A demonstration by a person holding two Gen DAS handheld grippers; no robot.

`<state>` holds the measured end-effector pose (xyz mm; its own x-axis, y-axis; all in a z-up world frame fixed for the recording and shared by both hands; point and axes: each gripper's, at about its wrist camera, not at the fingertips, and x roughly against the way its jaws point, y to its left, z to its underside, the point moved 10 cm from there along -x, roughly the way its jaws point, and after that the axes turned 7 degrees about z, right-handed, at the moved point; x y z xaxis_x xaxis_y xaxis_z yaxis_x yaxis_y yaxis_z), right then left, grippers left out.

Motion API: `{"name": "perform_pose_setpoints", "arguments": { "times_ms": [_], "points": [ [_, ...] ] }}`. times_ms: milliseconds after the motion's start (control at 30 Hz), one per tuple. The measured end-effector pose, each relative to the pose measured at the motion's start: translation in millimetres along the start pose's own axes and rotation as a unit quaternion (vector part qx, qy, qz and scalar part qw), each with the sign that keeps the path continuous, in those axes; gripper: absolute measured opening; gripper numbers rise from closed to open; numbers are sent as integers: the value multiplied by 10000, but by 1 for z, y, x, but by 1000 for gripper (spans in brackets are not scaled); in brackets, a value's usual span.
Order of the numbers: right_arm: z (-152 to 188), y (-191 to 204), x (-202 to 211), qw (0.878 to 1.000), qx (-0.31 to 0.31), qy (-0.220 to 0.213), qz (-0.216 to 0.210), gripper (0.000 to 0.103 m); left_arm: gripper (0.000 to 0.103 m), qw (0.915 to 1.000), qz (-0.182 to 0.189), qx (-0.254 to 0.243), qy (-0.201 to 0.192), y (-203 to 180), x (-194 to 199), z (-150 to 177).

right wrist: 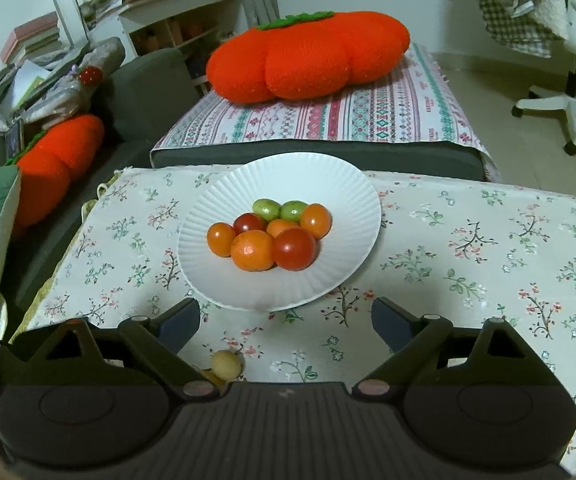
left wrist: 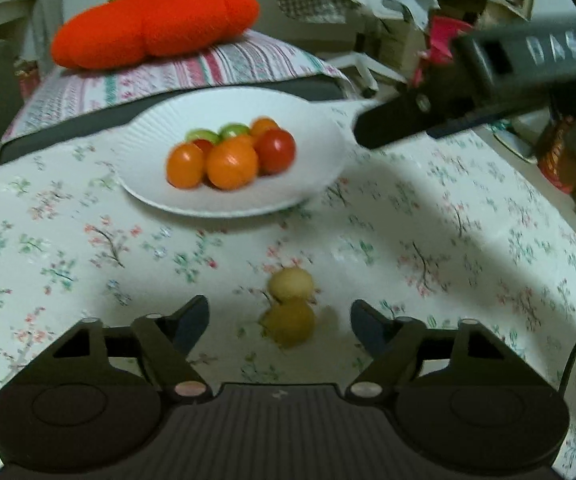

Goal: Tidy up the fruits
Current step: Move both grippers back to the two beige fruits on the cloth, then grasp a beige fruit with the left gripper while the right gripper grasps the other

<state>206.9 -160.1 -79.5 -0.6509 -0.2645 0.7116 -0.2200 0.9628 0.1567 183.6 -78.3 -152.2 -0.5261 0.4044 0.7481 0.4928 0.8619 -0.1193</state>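
Just beside two yellowish fruits (left wrist: 290,307) on the desk (left wrist: 88,248), left gripper (left wrist: 280,320) fingers wide apart, empty; right gripper (right wrist: 286,324) likewise, near plate (right wrist: 351,200).

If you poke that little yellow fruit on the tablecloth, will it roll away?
Probably. The yellow fruit looks round and smooth, so a nudge should roll it, though the second one touching it may block it. It looks small and likely light. The left gripper fingers are open around both.

We are in a home living room. We see a grey sofa (right wrist: 156,76), persimmon-shaped cushions (right wrist: 307,60), cluttered bookshelves (right wrist: 160,12) and a floral tablecloth (right wrist: 467,248).
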Motion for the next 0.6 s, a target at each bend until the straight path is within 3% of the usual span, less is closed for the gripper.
{"name": "perform_pose_setpoints", "arguments": {
  "times_ms": [233,400,600],
  "points": [
    [0,-3,3,9999,33,-46,119,91,39,9999,89,28,94,-9,-9,8],
    [1,-2,1,9998,69,-31,156,90,11,9998,105,95,105,-10,-13,10],
    [6,9,-5,9994,344,0,62,85,10,9997,114,212,78,-5,-5,8]
  ]
}}
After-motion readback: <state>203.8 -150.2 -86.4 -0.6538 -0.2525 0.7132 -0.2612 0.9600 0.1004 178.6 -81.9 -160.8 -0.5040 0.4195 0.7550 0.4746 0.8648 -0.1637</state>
